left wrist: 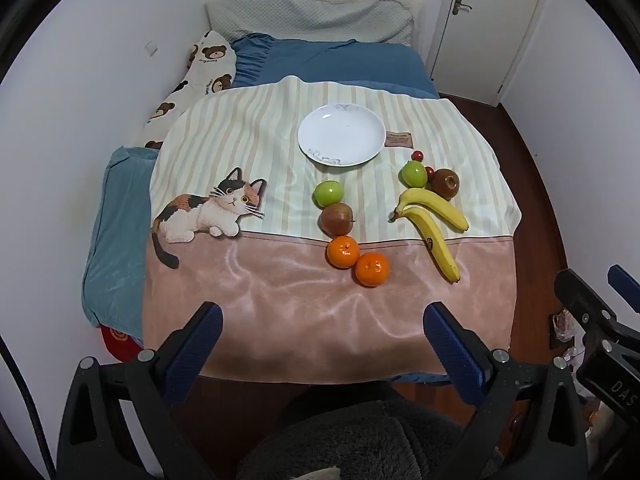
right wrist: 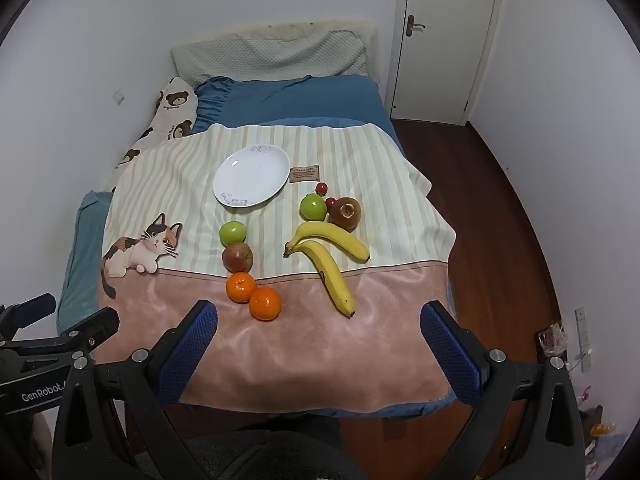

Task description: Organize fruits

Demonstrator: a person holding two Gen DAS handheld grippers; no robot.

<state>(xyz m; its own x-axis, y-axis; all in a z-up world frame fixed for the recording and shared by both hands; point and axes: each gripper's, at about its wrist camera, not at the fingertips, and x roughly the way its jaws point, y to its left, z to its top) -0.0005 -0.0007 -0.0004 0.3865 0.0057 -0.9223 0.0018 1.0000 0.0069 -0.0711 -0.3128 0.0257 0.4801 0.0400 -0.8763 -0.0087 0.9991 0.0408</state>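
A white plate lies empty on the striped cat blanket. In front of it lie a green apple, a red apple and two oranges. To the right are another green apple, two small red fruits, a brown fruit and two bananas. My left gripper and right gripper are open and empty, near the blanket's front edge.
The blanket covers a bed with blue sheets and a bear pillow against the left wall. Wooden floor and a white door lie to the right. The right gripper shows in the left view.
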